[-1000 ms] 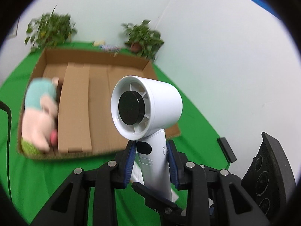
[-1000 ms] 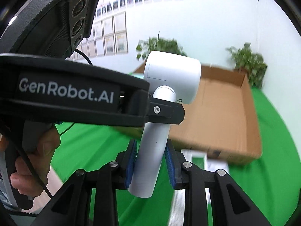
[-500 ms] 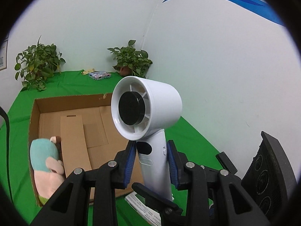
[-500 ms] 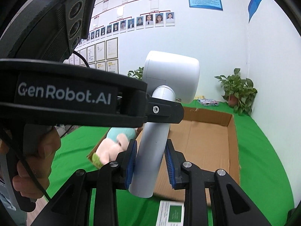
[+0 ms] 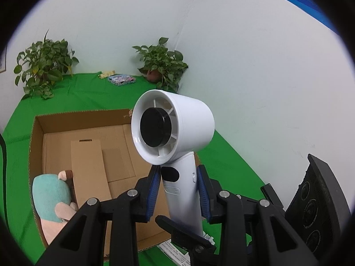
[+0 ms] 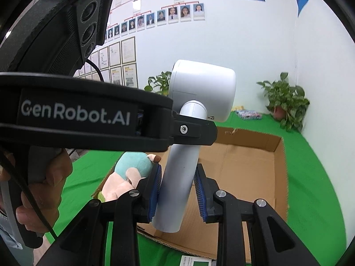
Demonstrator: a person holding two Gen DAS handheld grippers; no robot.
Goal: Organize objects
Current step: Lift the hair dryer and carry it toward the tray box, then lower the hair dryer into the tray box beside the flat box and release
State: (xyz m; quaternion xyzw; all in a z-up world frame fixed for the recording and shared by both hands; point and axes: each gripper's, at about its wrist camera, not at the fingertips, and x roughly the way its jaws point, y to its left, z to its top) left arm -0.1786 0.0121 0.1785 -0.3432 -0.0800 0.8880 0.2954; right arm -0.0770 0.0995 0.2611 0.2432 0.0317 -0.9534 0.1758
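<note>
A white handheld fan is held upright in the air above the near edge of a cardboard box. My left gripper is shut on its handle just under the head. My right gripper is shut on the lower handle of the fan. In the right wrist view one finger of the left gripper crosses the upper handle. A plush toy with a teal head lies in the box's near left corner, also seen as the plush toy.
The box sits on a green cloth. Two potted plants and a small colourful packet stand at the back. A white wall runs along the right. A printed leaflet lies below the fan. A hand holds the left gripper.
Both grippers rose with the fan still clamped between them. The box dropped lower in both views and the plush toy came into the right wrist view.
</note>
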